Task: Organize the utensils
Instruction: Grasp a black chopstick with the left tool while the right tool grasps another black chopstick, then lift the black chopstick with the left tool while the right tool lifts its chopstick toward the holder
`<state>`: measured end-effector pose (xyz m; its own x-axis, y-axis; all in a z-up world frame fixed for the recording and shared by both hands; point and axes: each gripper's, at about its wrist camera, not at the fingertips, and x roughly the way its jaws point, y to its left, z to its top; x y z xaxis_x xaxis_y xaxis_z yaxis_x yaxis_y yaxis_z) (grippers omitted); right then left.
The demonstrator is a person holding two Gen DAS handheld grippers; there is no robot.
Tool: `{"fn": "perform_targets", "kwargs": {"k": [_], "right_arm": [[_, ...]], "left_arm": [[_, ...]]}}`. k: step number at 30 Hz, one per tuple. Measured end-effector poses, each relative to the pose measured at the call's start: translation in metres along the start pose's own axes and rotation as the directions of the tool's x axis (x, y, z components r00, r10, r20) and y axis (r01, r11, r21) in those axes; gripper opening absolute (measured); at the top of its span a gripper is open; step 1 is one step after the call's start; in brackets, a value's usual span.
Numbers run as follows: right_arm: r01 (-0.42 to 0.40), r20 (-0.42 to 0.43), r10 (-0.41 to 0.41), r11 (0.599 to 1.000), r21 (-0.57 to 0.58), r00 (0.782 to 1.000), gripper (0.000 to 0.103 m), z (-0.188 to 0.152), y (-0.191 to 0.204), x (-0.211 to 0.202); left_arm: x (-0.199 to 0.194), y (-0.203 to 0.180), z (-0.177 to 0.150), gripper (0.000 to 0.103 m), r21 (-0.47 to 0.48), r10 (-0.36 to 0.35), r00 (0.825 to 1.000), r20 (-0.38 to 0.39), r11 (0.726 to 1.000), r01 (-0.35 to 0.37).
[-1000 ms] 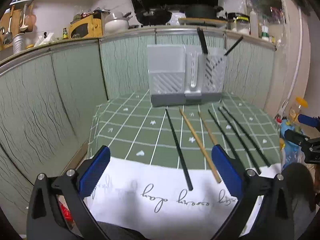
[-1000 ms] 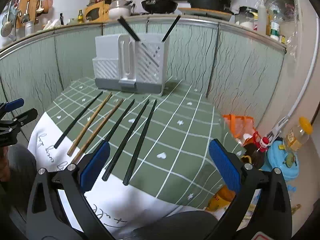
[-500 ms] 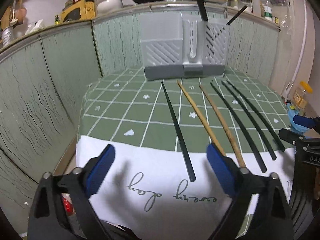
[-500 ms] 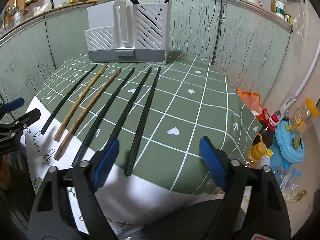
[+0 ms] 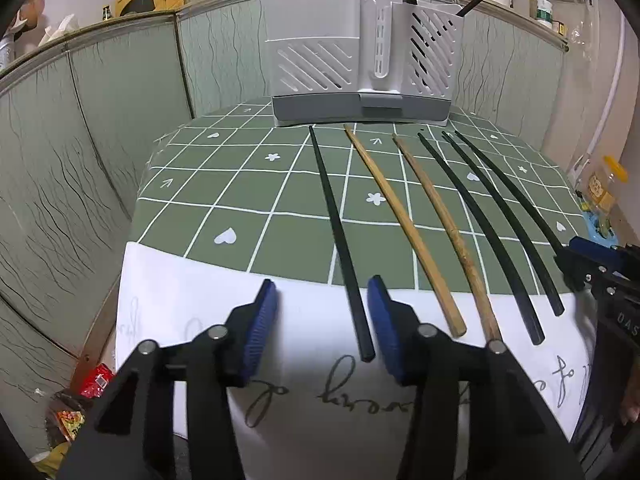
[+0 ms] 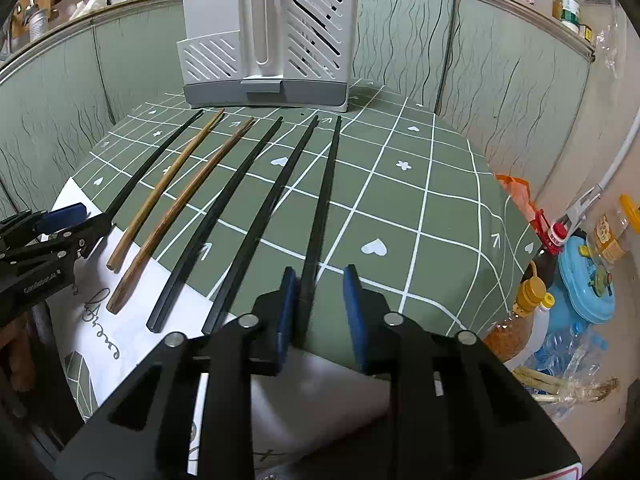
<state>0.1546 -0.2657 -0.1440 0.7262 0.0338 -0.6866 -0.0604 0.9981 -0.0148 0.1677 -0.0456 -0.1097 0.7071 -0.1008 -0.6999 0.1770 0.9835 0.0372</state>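
Observation:
Several chopsticks lie side by side on a green checked tablecloth, black ones and two wooden ones. My left gripper is closing, with the near end of the leftmost black chopstick between its blue pads; it lies close to the right pad, with a gap to the left one. My right gripper is closing around the near end of the rightmost black chopstick, which lies against the left pad, clear of the right one. A white slatted utensil holder stands at the back, with two black chopsticks in its right compartment.
A white printed cloth covers the table's near edge. Green panelled walls enclose the left and back. On the floor to the right are bottles and a blue container. Snack wrappers lie low at the left.
Both grippers have come down toward the chopsticks' near ends. Their jaws have narrowed from wide open, each now with a black chopstick between them.

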Motion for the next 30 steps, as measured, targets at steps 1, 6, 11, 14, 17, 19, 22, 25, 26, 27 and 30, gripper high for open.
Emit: {"fn": "perform_targets", "kwargs": {"k": [1,6,11,14,17,19,22,25,26,27,30], "right_arm": [[0.001,0.001,-0.001,1.0,0.0,1.0,0.019,0.0,0.0,0.0],[0.02,0.003,-0.02,1.0,0.019,1.0,0.008,0.0,-0.003,0.001],[0.032,0.003,-0.032,0.999,0.019,0.999,0.006,0.0,-0.002,0.001],[0.024,0.003,-0.024,0.999,0.03,1.0,0.006,0.0,-0.004,0.001],[0.013,0.001,-0.013,0.999,0.04,1.0,0.006,0.0,-0.006,0.0],[0.005,-0.001,-0.005,0.999,0.05,1.0,0.006,0.001,-0.008,-0.001],[-0.003,-0.001,0.003,0.998,0.058,1.0,0.006,0.001,-0.01,-0.004],[-0.01,0.004,0.01,0.998,0.057,1.0,0.006,0.003,-0.01,-0.01],[-0.011,0.009,0.011,0.998,0.055,1.0,0.006,0.005,-0.009,-0.013],[-0.014,0.013,0.013,0.998,0.053,1.0,0.006,0.006,-0.009,-0.016],[-0.021,0.029,0.019,0.998,0.054,0.999,0.006,0.011,-0.008,-0.025]], "left_arm": [[0.0,-0.001,0.0,0.038,0.0,0.0,1.0,0.0,1.0,0.0],[0.001,0.001,0.0,0.014,-0.008,0.043,0.999,0.002,0.999,-0.043],[0.002,0.006,-0.001,0.008,-0.023,0.036,0.999,0.001,0.999,-0.036],[0.002,0.006,-0.001,0.008,-0.031,0.035,0.999,0.005,0.999,-0.035],[0.001,0.008,0.0,0.008,-0.048,0.019,1.0,-0.003,0.999,-0.019],[0.0,0.009,0.0,0.008,-0.056,0.009,1.0,-0.004,0.998,-0.009],[-0.006,0.01,0.001,0.008,-0.055,0.008,1.0,0.002,0.998,-0.008],[-0.013,0.011,0.003,0.008,-0.054,0.007,1.0,0.014,0.999,-0.007],[-0.017,0.01,0.004,0.008,-0.053,0.006,1.0,0.019,0.999,-0.005],[-0.019,0.011,0.005,0.008,-0.052,0.004,1.0,0.023,0.999,-0.003],[-0.028,0.011,0.009,0.008,-0.05,-0.003,0.999,0.041,0.999,0.005]]}}
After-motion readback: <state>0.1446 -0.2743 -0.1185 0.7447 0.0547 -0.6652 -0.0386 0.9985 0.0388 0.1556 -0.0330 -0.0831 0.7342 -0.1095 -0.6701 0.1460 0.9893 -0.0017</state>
